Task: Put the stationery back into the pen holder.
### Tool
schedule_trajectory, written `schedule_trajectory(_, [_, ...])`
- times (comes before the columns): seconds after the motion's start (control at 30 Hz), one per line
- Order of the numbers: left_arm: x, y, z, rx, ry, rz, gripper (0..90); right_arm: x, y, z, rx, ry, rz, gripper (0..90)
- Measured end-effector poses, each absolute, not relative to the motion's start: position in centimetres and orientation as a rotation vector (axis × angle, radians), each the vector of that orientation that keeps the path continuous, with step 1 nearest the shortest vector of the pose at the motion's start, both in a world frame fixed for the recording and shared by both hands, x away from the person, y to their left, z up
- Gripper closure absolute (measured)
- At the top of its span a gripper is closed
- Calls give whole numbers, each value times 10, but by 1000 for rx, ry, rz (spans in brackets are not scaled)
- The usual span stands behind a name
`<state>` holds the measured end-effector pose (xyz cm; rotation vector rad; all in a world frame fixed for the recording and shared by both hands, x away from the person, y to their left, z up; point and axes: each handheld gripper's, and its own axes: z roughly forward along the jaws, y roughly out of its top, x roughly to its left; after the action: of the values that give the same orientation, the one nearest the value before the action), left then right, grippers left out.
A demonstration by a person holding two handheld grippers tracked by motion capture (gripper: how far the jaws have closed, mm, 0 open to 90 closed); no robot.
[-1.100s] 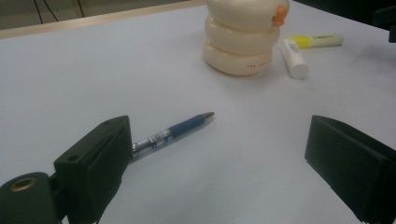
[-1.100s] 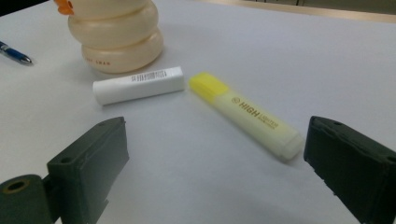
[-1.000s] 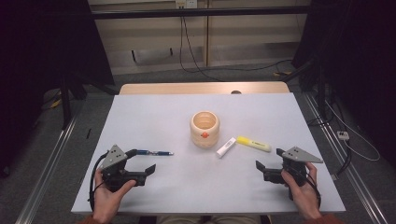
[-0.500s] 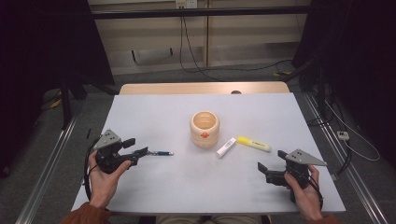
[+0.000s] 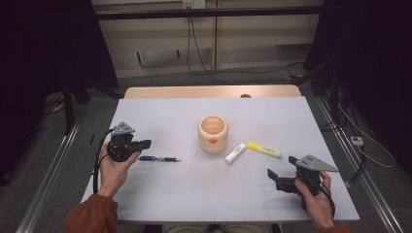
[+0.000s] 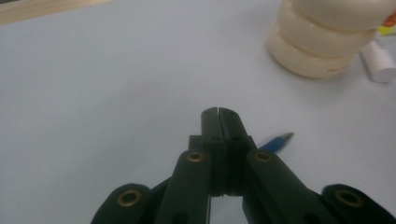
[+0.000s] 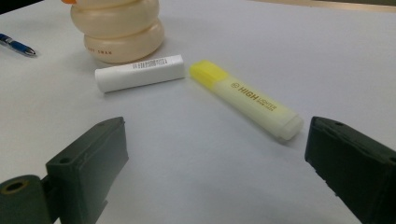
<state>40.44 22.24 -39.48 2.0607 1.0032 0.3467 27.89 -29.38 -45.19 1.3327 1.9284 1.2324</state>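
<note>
Your left hand (image 5: 112, 167) holds the left gripper (image 5: 144, 144) low over the table (image 5: 160, 111), pointing toward the cup (image 5: 213, 134). Its jaws have just been closing and now meet flat with nothing between them — the pen (image 5: 159, 158) lies on the table just beside and below the tips, its blue end peeking out right of the jaws in the left gripper view. Your right gripper (image 5: 272, 177) rests at the near right edge, jaws wide apart and empty, facing the highlighter (image 7: 247, 99) and white tube (image 7: 138, 73). I cannot tell what the cup holds.
</note>
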Motion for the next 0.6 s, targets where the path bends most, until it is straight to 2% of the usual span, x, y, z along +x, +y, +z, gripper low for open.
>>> schedule_trajectory(0.23, [426, 223, -407, 2139, 1078, 338, 900, 280, -290, -453, 1318, 1956, 1218, 52])
schedule_trajectory(0.6, [426, 229, -434, 2206, 1095, 328, 900, 279, -291, -454, 1319, 1957, 1215, 44])
